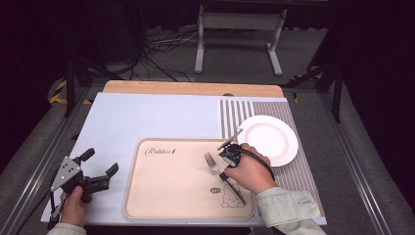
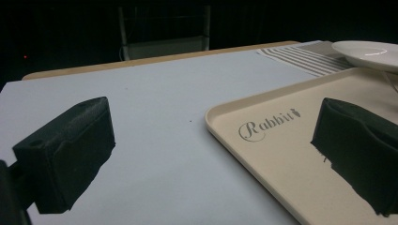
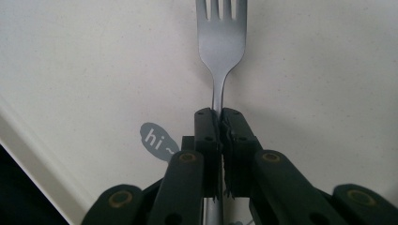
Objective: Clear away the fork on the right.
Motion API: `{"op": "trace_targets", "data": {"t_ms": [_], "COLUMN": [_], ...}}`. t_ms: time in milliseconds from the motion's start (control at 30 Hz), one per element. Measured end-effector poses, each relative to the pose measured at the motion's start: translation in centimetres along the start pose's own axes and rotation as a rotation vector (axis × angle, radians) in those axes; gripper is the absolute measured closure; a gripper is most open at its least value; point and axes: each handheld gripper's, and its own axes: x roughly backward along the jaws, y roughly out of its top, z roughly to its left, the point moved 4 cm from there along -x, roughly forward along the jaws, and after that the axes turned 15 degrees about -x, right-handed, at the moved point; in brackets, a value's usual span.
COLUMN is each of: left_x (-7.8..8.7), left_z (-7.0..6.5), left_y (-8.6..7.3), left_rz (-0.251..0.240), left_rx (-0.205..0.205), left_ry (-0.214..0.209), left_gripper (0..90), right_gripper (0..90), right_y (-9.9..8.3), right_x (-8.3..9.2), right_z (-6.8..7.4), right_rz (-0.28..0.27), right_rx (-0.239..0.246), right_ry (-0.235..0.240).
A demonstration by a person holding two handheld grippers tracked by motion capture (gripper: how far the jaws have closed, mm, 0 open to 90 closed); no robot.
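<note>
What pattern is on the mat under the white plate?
Grey and white stripes on the mat under the plate, clearest in the high view.

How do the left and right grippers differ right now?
The left gripper is open, its fingers wide apart and holding nothing; the right gripper is shut on the fork. The left sits over the bare blue mat beside the tray; the right is over the tray. Both are hand-held.

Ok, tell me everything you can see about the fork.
The fork looks like plain grey metal, with four tines and a slim neck. The right gripper has its jaws shut on the handle, tines pointing away from the hand. It sits over the beige tray, near the printed cartoon figure; whether it touches the tray is unclear.
</note>
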Motion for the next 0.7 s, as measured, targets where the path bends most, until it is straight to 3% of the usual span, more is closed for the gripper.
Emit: {"op": "trace_targets", "data": {"t_ms": [133, 333, 433, 500, 567, 600, 633, 700], "left_x": [0.0, 0.0, 0.0, 0.0, 0.0, 0.0, 0.0, 0.0], "left_z": [0.0, 0.0, 0.0, 0.0, 0.0, 0.0, 0.0, 0.0], "left_y": [0.0, 0.0, 0.0, 0.0, 0.0, 0.0, 0.0, 0.0], "left_rz": [0.000, 0.000, 0.000, 0.000, 0.001, 0.001, 0.001, -0.001], "left_rx": [0.000, 0.000, 0.000, -0.001, -0.001, -0.001, -0.001, -0.002], "left_ry": [-0.001, -0.001, -0.001, -0.001, -0.001, -0.001, -0.001, -0.001], "left_gripper": [0.3, 0.3, 0.3, 0.3, 0.3, 0.3, 0.3, 0.3], "right_gripper": [83.5, 68.6, 57.7, 58.1, 65.4, 69.5, 77.4, 84.3], "right_y": [-0.1, 0.0, 0.2, 0.3, 0.3, 0.3, 0.3, 0.3], "right_x": [-0.1, 0.1, 0.4, 0.5, 0.9, 1.0, 1.1, 1.0], "right_z": [0.0, 0.1, 0.1, 0.2, 0.6, 0.8, 1.2, 1.5], "right_rz": [0.007, -0.038, -0.083, -0.099, -0.110, -0.116, -0.137, -0.163], "right_rx": [0.012, 0.030, 0.091, 0.116, 0.222, 0.246, 0.312, 0.331], "right_ry": [-0.001, -0.002, -0.009, -0.013, -0.024, -0.015, -0.019, -0.007]}}
